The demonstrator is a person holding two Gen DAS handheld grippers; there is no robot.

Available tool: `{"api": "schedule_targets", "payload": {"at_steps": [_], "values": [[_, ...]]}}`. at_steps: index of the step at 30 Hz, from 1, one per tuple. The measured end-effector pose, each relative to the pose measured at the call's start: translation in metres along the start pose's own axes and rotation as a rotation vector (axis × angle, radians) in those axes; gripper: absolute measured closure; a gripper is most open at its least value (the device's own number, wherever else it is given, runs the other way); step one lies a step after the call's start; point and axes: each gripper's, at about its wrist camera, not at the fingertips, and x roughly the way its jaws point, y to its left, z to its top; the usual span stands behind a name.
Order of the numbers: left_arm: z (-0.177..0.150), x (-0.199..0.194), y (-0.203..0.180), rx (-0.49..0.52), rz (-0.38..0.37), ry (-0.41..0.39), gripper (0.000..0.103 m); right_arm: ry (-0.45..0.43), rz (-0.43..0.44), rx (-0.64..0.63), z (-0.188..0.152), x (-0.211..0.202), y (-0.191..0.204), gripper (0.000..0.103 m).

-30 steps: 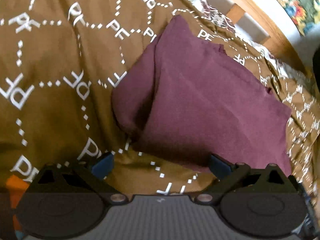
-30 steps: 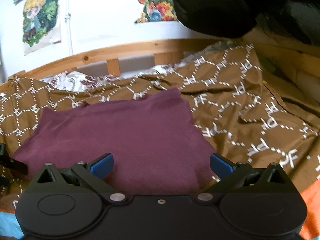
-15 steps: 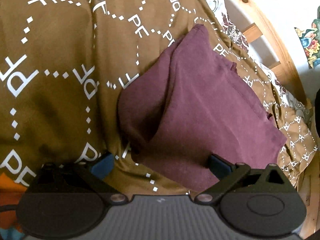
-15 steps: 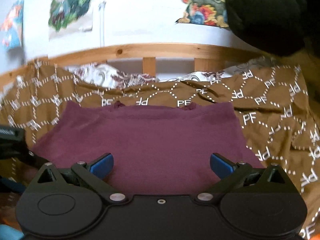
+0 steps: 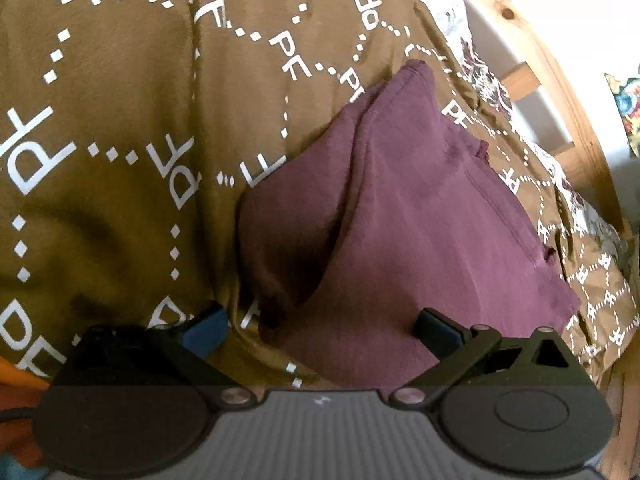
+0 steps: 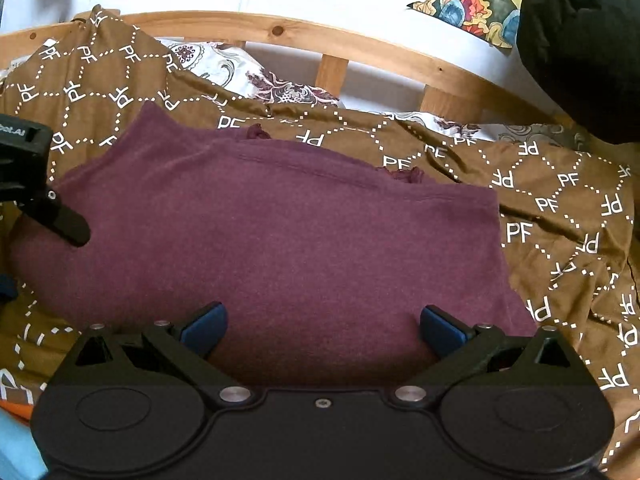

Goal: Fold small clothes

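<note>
On the brown patterned bedspread lies the folded maroon garment, bare cover around its edges. Both the left hand-held gripper and right hand-held gripper are released, empty. Only the left view shows its doubled side fold; the right shows the wooden bed rail.

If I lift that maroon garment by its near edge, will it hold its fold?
Probably not: the maroon garment looks like thin, soft knit, and it sags into the brown bedspread. Its left side already bunches in loose layers, so a one-edge lift would likely drape and unfold.
</note>
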Motion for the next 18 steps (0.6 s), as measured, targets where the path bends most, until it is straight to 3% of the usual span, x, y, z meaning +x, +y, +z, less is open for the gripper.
{"api": "schedule_targets", "payload": {"at_steps": [9, 12, 14, 18], "values": [[0.000, 0.001, 0.006, -0.044, -0.048, -0.038, 0.002, 0.023, 0.055, 0.073, 0.000, 0.004, -0.011, 0.000], [-0.003, -0.002, 0.005, -0.024, -0.066, -0.037, 0.010, 0.022, 0.058, 0.077, 0.000, 0.004, -0.012, 0.000], [-0.005, -0.004, 0.002, -0.008, -0.093, -0.040, 0.025, 0.022, 0.060, 0.079, 0.000, 0.004, -0.012, 0.000], [-0.002, -0.001, 0.003, -0.015, -0.084, -0.046, 0.025, 0.022, 0.065, 0.085, 0.000, 0.005, -0.014, 0.000]]}}
